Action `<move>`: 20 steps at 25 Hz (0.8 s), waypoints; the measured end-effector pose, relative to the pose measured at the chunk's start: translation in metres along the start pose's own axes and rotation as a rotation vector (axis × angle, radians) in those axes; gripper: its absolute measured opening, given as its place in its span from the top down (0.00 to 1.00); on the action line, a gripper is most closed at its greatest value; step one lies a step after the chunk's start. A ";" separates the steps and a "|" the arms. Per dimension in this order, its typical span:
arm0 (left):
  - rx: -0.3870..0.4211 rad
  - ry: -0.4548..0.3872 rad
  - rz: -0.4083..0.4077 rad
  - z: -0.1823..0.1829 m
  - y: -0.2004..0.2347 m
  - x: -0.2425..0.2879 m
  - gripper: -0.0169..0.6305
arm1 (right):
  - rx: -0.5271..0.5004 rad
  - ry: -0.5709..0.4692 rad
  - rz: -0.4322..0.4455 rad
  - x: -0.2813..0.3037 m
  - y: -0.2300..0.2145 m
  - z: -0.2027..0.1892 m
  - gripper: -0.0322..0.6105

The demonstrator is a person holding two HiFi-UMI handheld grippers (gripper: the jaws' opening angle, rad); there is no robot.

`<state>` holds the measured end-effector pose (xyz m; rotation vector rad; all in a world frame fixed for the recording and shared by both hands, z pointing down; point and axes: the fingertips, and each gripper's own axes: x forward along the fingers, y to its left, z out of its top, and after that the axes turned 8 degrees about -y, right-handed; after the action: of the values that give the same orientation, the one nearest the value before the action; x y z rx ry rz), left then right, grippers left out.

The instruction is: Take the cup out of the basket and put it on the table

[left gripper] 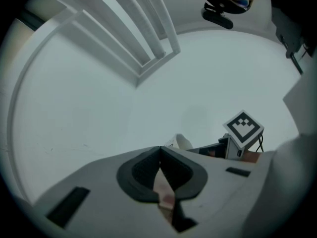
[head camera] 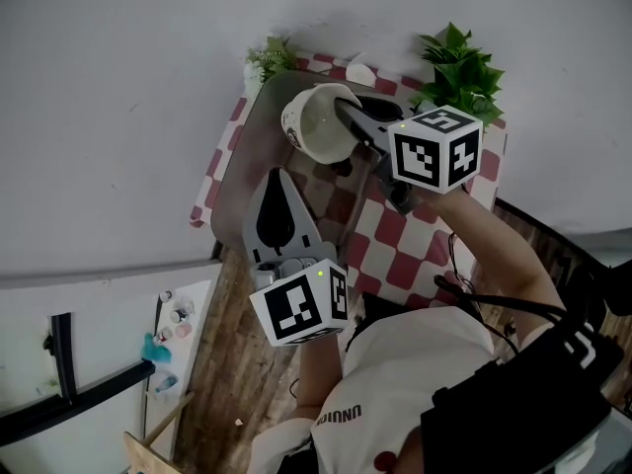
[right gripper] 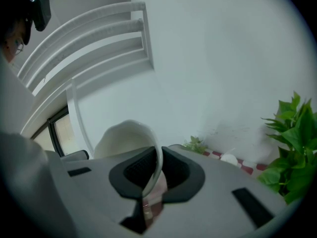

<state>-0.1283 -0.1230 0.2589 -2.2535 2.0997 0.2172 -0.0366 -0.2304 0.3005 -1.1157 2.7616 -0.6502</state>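
Just a white cup (head camera: 318, 128), tilted

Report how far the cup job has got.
Done: the cup appears lifted out, with the right gripper clamped on its wall, one jaw inside. In hand: it is held over the checkered table; no basket can be made out. Left: set it down and release. The left gripper is shut and empty.

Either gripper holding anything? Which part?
Right gripper clamps the white cup by its wall at the rim, one jaw inside. Left gripper shut, empty.
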 end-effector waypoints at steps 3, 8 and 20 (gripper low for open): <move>0.003 0.002 -0.009 0.000 -0.005 0.000 0.95 | 0.013 -0.016 -0.010 -0.007 -0.004 0.002 0.88; 0.001 0.002 -0.022 0.000 -0.013 0.001 0.95 | 0.039 -0.043 -0.031 -0.019 -0.011 0.005 0.88; 0.012 0.003 -0.065 0.001 -0.037 0.002 0.95 | 0.099 -0.103 -0.081 -0.056 -0.029 0.011 0.88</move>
<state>-0.0910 -0.1223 0.2557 -2.3125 2.0195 0.1981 0.0253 -0.2146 0.2986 -1.2096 2.5807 -0.7091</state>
